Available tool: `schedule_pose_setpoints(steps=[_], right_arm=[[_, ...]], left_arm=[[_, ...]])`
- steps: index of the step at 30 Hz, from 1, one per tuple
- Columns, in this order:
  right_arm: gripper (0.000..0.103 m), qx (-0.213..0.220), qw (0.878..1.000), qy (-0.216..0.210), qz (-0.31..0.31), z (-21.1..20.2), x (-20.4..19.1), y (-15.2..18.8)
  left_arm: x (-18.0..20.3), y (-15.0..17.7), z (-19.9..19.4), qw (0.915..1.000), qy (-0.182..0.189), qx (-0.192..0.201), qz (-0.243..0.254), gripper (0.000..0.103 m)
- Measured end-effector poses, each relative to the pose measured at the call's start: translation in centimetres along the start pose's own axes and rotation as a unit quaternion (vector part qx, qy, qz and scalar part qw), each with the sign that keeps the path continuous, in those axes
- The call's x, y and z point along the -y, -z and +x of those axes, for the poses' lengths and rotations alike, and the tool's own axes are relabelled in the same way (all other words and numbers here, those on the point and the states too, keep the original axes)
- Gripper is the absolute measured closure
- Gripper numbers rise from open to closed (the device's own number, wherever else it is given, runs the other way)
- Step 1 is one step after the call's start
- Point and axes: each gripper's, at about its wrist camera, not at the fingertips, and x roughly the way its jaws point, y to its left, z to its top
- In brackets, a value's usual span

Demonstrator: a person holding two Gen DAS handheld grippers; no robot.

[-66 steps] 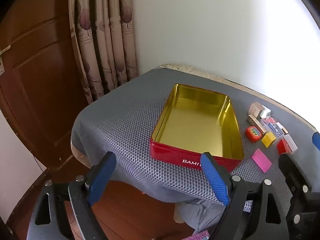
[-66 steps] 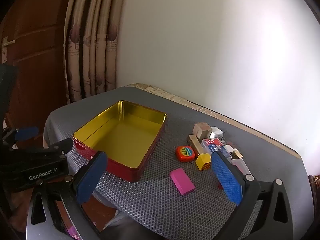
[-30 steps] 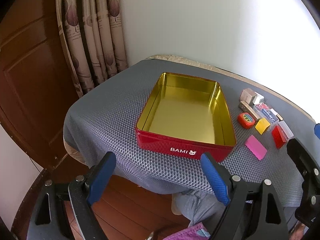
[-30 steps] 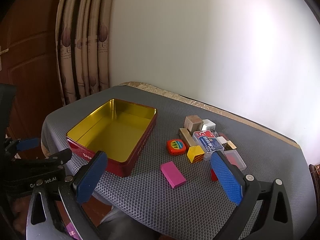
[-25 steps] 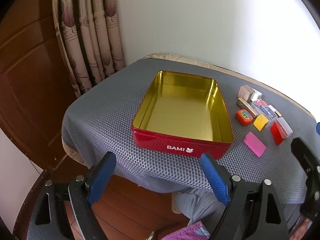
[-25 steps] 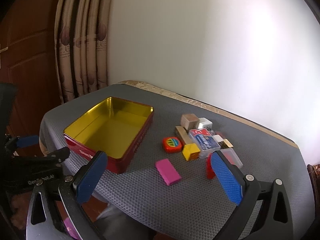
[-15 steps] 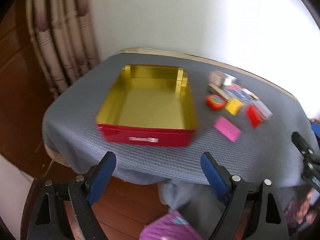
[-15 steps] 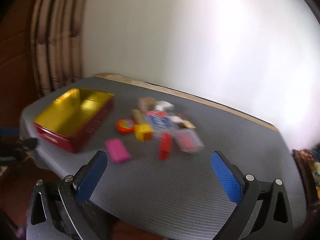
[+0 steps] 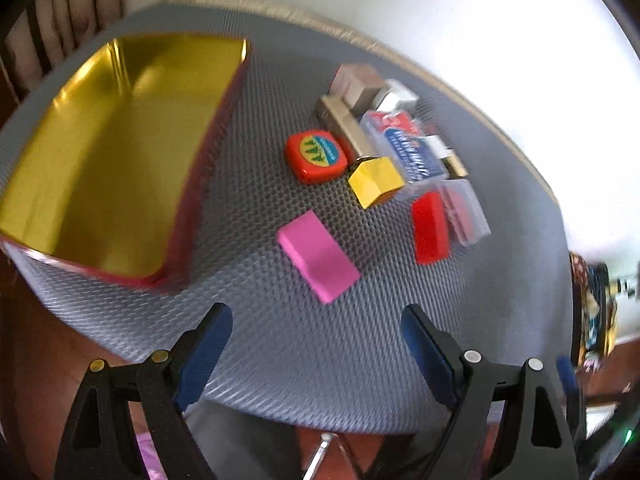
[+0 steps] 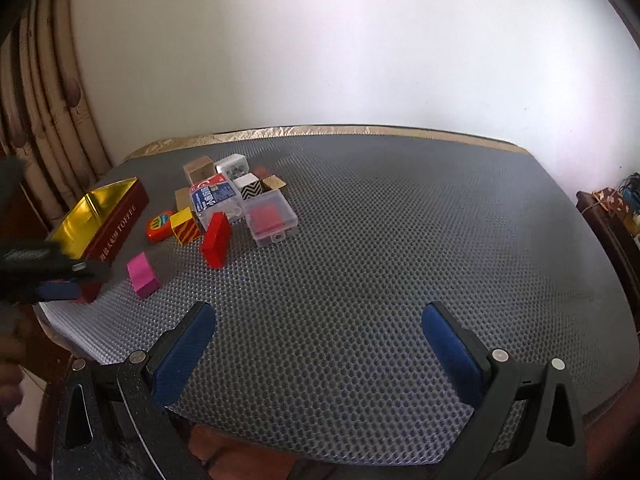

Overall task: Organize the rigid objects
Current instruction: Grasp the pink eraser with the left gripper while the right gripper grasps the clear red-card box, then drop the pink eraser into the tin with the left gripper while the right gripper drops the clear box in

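Step in hand, as judged: approach, before any pick. Nothing was gripped yet. The left gripper [image 9: 316,344] was held w/ fingers spread wide and empty, near edge of the table [image 9: 304,360], aimed at the loose items. The right gripper [image 10: 318,336] was likewise spread and empty, over bare mat well to the right of the pile.

The tin [image 9: 108,152], red outside and gold inside, was seen empty at the left of the table. The items lay in a cluster to its right: pink block [image 9: 318,256] nearest, flat on the mat and apart from the rest; red block [image 9: 430,226] on edge beside a clear case [image 9: 464,210]; yellow block [image 9: 376,180] just beside an orange tape measure [image 9: 316,156]; blue-and-red box [image 9: 404,148] and wooden cube [image 9: 358,82] farther back.

Next move, prob.: left gripper to be lowered over the pink block, fingers set across its short sides, then closed, lifted and carried left into the tin. Clearance there looked good, no neighbours touching.

Views compared: left view (blurred) gave the tin's empty inside and the pink block's top face. Right view gave what the left did not: a zigzag-patterned cube [image 10: 247,186] and a white plug-like piece [image 10: 233,166] at the far side, lettering on the tin's side, and the left gripper's tip at the far left, close by the tin's near corner.
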Motion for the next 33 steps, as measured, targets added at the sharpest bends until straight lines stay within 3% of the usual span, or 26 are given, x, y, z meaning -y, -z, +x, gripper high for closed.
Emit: schedule_pose_setpoints(steps=[7, 10, 12, 13, 14, 22, 30, 33], right_arm=[[0.0, -0.011, 1.0, -0.007, 0.019, 1.3, 2.0, 0.1], [0.0, -0.026, 0.999, -0.015, 0.042, 2.1, 3.3, 0.2], [0.0, -0.035, 0.998, -0.02, 0.057, 2.6, 3.9, 0.3], [0.0, -0.039, 0.997, -0.023, 0.063, 2.8, 4.1, 0.3], [0.0, -0.041, 0.997, -0.024, 0.066, 2.9, 4.3, 0.3], [0.0, -0.057, 0.998, -0.031, 0.012, 4.7, 3.3, -3.0], [0.001, -0.087, 0.99, -0.09, -0.064, 9.6, -0.7, -8.6], [0.001, -0.093, 0.987, -0.07, -0.109, 11.6, -2.5, -9.3]], left_arm=[[0.6, -2.2, 5.1, 0.9962, -0.066, -0.048, -0.029, 0.015], [1.2, -2.1, 5.4, 0.9958, -0.084, -0.031, -0.017, 0.019], [1.6, -1.8, 5.4, 0.9924, -0.122, -0.012, -0.005, 0.044], [1.5, -1.5, 5.1, 0.9897, -0.143, 0.0, -0.005, 0.066], [1.4, -1.5, 5.0, 0.9902, -0.139, 0.005, -0.007, 0.073], [1.8, 0.1, 3.1, 0.996, -0.078, 0.022, 0.037, 0.073], [2.8, 2.7, -1.9, 0.9934, -0.046, 0.066, 0.082, 0.073], [3.0, 1.6, -4.4, 0.9921, -0.043, 0.076, 0.089, 0.073]])
